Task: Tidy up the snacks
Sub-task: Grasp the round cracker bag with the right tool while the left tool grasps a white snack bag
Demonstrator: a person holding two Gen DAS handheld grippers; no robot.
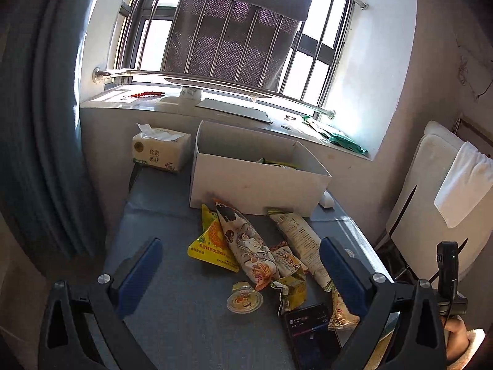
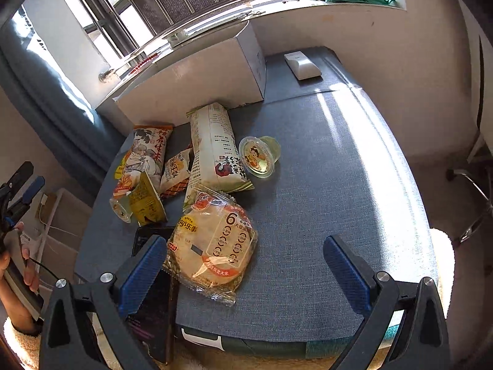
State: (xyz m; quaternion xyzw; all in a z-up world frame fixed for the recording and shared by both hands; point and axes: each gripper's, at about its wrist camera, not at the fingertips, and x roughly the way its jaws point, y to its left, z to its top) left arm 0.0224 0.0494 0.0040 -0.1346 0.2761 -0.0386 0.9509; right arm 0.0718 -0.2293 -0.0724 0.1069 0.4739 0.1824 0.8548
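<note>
The left gripper [image 1: 240, 265] hangs spread wide with nothing between its blue pads, above a blue-grey table [image 1: 172, 308]. At far left a tissue pack [image 1: 160, 151] sits by the wall. Beside it stands an open white box [image 1: 255, 185] with packets inside. In front of the box lies a loose heap of snacks: a yellow packet [image 1: 209, 246], a long illustrated bag [image 1: 246, 243], a jelly cup [image 1: 244, 300] and a pale tall bag [image 1: 303, 240]. A dark phone [image 1: 311, 330] lies nearest. Rightward, the right gripper [image 2: 245, 265] is likewise released, hovering over a rice cracker packet [image 2: 212, 246], with a second jelly cup [image 2: 258, 155] beyond
</note>
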